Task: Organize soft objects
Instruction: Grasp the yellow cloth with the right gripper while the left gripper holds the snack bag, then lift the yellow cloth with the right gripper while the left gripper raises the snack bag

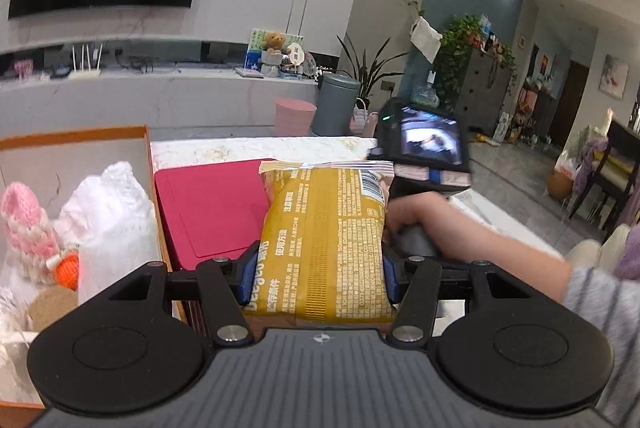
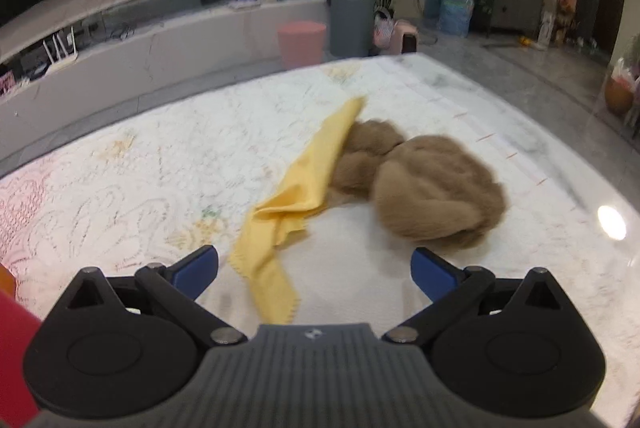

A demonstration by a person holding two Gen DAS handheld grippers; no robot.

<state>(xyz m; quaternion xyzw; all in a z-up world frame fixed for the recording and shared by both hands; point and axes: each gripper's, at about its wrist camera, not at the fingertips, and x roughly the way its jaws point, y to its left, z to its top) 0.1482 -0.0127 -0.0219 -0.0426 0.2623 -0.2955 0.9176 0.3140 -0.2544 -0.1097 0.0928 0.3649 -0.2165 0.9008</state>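
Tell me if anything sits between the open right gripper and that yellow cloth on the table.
Nothing visible does. The right gripper is open, and the yellow cloth trails right up between its fingers; the brown plush lies beyond, beside the cloth.

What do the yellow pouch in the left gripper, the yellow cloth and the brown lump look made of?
Yellow pouch: likely printed plastic film, slightly glossy, with a crimped top seal and puffed sides. Yellow cloth: thin woven fabric, matte, folding limply, with a pinked edge. Brown lump: plush or faux fur by its fuzzy outline, though motion blur leaves that open.
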